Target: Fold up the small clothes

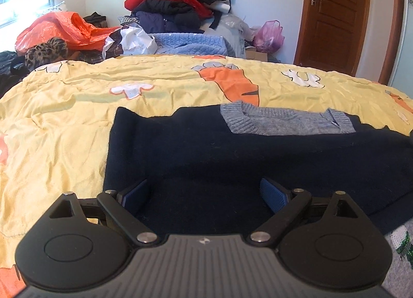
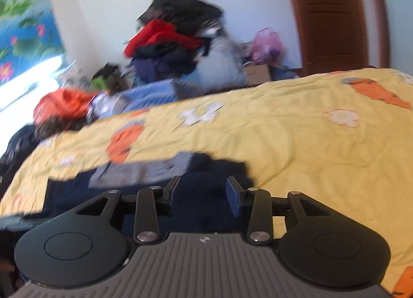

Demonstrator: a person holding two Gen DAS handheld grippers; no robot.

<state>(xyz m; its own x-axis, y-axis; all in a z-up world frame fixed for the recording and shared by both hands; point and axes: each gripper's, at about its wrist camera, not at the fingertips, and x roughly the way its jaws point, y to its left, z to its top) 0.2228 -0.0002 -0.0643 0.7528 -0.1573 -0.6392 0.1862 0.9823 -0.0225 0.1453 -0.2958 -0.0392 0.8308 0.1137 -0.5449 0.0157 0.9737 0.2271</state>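
Observation:
A small navy sweater (image 1: 232, 153) with a grey knit collar (image 1: 286, 121) lies flat on the yellow bedspread (image 1: 59, 122). My left gripper (image 1: 205, 191) is open, low over the sweater's near left part, with nothing between its blue pads. In the blurred right wrist view the same sweater (image 2: 201, 202) lies under my right gripper (image 2: 202, 189), which is open and empty over the sweater's right end near the grey collar (image 2: 139, 169).
A tall heap of red, black and navy clothes (image 1: 178, 3) stands beyond the bed. An orange plastic bag (image 1: 64, 29) and a white bag (image 1: 134, 40) lie at the far left. A wooden door (image 1: 335, 14) is at the right.

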